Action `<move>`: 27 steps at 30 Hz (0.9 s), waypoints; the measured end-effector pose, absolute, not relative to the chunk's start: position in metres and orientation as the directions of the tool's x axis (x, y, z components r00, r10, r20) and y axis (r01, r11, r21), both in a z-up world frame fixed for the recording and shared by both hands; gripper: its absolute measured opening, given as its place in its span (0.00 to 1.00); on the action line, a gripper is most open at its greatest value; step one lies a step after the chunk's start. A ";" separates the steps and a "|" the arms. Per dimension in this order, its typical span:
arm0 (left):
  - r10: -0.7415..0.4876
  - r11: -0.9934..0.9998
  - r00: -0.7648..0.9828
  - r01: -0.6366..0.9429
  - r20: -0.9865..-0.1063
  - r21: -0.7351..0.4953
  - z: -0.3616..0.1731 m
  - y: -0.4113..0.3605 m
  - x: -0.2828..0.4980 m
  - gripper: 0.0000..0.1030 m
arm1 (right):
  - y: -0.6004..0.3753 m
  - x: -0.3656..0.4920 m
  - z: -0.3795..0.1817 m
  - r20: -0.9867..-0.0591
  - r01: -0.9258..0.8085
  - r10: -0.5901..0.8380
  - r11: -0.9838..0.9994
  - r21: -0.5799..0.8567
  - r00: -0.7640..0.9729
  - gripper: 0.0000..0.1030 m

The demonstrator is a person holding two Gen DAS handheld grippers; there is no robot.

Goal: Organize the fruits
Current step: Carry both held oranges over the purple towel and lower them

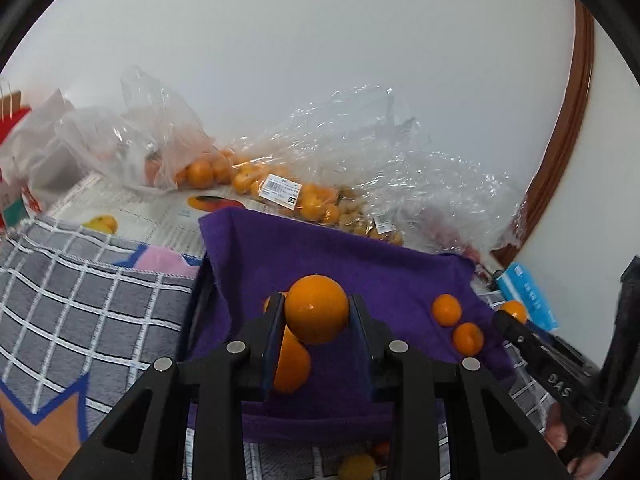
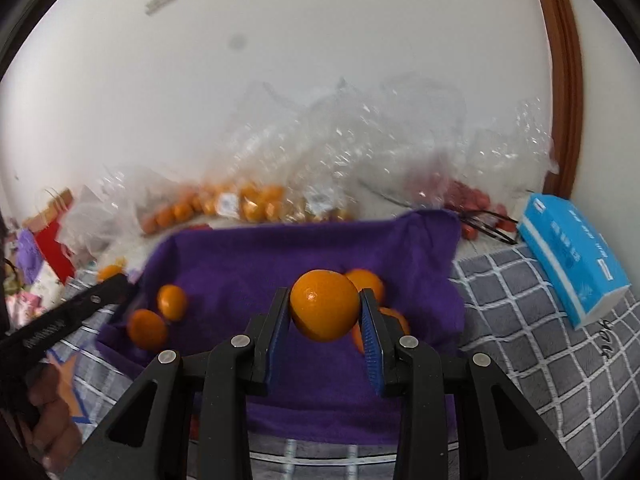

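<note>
Oranges sit clamped in both tools: the left gripper (image 1: 317,312) fingers squeeze one orange (image 1: 317,309), the right gripper (image 2: 325,312) fingers another orange (image 2: 324,305), above the purple cloth (image 1: 360,256). Grey checked blanket (image 1: 80,300) lies beneath; bagged fruit (image 1: 280,188) lines the far white wall (image 1: 320,40).

Four loose round orange mandarins (image 2: 172,302) lie on one purple cloth (image 2: 280,248). Two more are gripped (one per gripper). One blue tissue pack (image 2: 572,264) sits nearby.

The letters "DAS" are showing on the black right hand-held gripper (image 1: 505,317) at four o'clock in the left wrist view. Print on the bag labels (image 1: 280,190) and the blue tissue box (image 2: 574,268) is staying too blurred to read.
</note>
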State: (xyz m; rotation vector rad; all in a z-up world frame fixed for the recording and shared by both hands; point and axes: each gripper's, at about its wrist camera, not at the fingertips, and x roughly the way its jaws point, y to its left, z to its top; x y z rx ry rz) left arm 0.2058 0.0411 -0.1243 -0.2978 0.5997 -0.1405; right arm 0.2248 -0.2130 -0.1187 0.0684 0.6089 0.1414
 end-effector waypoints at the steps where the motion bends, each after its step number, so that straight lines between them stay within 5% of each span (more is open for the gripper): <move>1: -0.210 0.951 0.815 0.042 -0.540 -0.307 -0.126 0.040 0.207 0.29 | -0.215 0.226 -0.120 -0.566 -0.106 0.150 0.988 0.111 0.811 0.33; 27: -0.245 0.944 0.772 0.052 -0.587 -0.326 -0.148 0.044 0.222 0.29 | -0.191 0.237 -0.160 -0.692 -0.164 0.137 0.986 0.026 0.709 0.33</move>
